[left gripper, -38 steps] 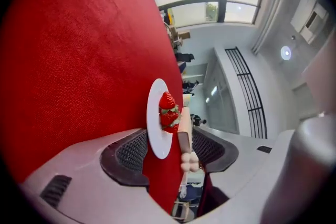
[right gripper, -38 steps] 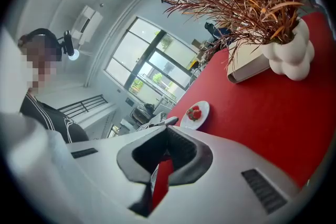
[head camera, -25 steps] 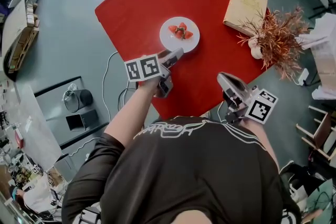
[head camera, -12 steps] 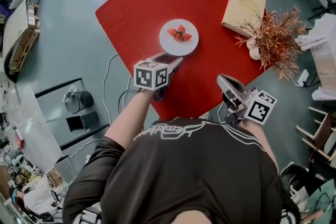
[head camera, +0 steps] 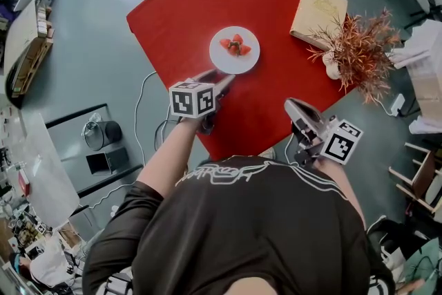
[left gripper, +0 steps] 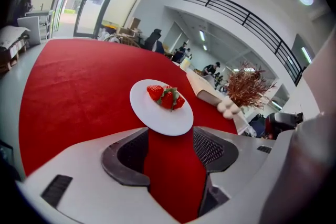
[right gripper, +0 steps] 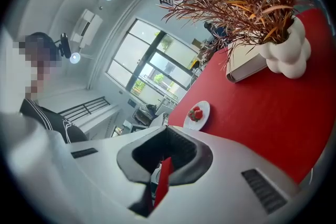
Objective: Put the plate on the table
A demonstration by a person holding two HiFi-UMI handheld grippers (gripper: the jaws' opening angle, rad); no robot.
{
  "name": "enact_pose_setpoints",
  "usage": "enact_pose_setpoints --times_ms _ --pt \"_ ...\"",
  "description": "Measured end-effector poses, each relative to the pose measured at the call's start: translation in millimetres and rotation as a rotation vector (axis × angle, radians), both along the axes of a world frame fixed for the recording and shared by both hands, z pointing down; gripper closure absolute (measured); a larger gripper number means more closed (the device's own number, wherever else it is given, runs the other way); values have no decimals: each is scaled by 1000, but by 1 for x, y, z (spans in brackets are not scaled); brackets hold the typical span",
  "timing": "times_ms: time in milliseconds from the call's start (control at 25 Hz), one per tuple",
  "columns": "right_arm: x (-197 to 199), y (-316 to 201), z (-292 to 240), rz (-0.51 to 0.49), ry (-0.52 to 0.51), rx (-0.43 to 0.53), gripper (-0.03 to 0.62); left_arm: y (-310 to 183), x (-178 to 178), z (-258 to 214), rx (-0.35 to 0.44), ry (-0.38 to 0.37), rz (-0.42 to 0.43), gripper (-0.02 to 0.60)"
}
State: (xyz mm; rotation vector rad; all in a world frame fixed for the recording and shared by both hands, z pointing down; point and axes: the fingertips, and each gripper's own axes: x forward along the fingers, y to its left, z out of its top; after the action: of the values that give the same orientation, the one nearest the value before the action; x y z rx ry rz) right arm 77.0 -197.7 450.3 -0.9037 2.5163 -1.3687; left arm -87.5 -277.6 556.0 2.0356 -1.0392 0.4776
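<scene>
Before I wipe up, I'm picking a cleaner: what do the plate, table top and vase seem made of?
Plate: plain white, smooth, thin rim, probably glazed ceramic, possibly melamine.
Table top: red, matte, faintly fuzzy, looks like felt or cloth.
Vase: white, bulbous, matte, likely ceramic.

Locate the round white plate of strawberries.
Head view: the round white plate sits flat near the centre of the red table, just beyond the open left gripper. The tan book and dried-plant vase lie to its right.
</scene>
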Motion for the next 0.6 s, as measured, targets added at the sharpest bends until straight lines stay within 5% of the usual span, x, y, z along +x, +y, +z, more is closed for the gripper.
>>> enact_pose_setpoints --times_ms 160,360,600 --pt "4 2 -4 -2 9 20 586 1 0 -18 46 80 -36 351" --pt "12 7 -13 -29 55 79 586 11 11 -54 129 169 -53 565" --pt "16 20 -35 -104 108 201 586 52 52 -120 262 316 65 575"
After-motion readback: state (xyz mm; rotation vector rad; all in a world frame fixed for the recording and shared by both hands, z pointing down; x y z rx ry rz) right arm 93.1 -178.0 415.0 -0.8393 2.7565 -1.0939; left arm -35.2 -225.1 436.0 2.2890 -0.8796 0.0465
